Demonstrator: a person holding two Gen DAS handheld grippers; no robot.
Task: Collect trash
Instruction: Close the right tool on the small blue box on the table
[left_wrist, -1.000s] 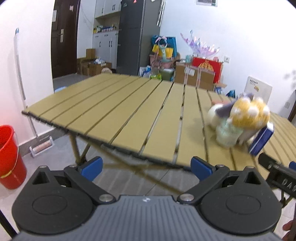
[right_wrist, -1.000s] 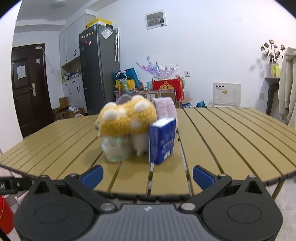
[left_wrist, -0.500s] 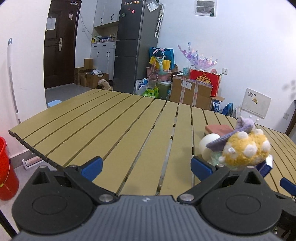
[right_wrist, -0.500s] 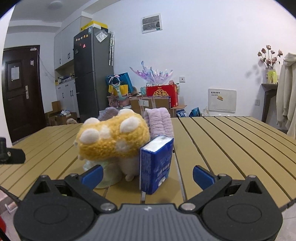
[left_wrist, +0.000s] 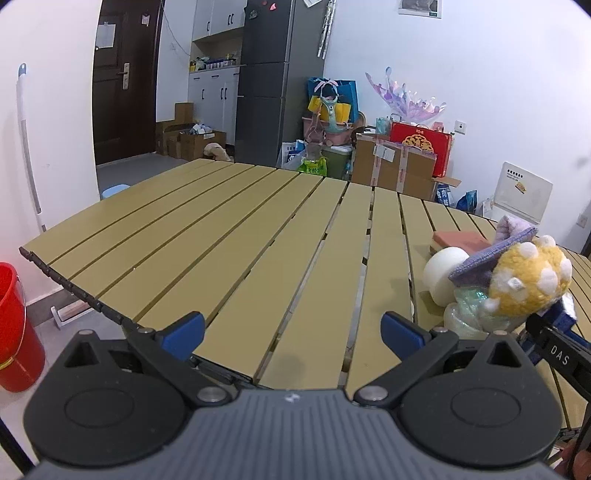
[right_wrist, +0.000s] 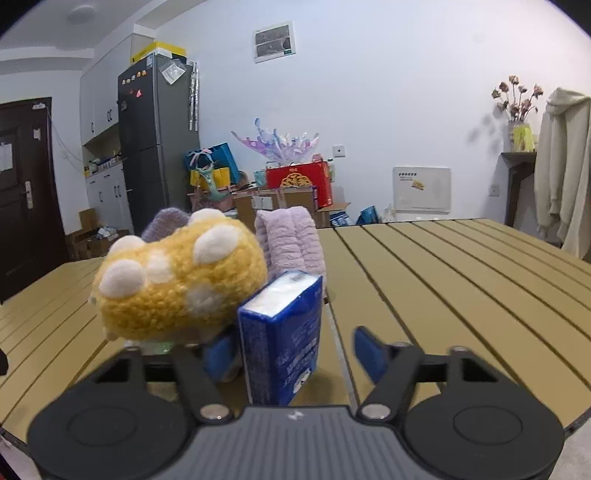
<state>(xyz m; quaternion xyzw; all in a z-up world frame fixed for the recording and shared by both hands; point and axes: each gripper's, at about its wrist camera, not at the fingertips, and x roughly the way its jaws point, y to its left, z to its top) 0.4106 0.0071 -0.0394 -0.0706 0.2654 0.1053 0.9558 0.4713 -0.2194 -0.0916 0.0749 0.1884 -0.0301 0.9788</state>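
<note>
A blue tissue pack (right_wrist: 284, 332) stands upright on the slatted table (right_wrist: 461, 280), against a yellow crocheted toy (right_wrist: 177, 288). My right gripper (right_wrist: 293, 354) has its jaws closing around the pack. The left pad is close to the pack's side, while the right pad still shows a gap. Crumpled clear plastic (left_wrist: 465, 310) lies under the toy (left_wrist: 528, 284) in the left wrist view. My left gripper (left_wrist: 291, 330) is open over the table's near edge with nothing between its fingers.
A lilac cloth (right_wrist: 291, 243) stands behind the pack. A white ball (left_wrist: 439, 273) and a pink block (left_wrist: 461, 240) sit beside the toy. A red bucket (left_wrist: 14, 325) stands on the floor at the left. Boxes and bags line the far wall.
My right gripper came forward up to the blue pack and its jaws narrowed around it. The left gripper advanced over the table's edge, still open.
</note>
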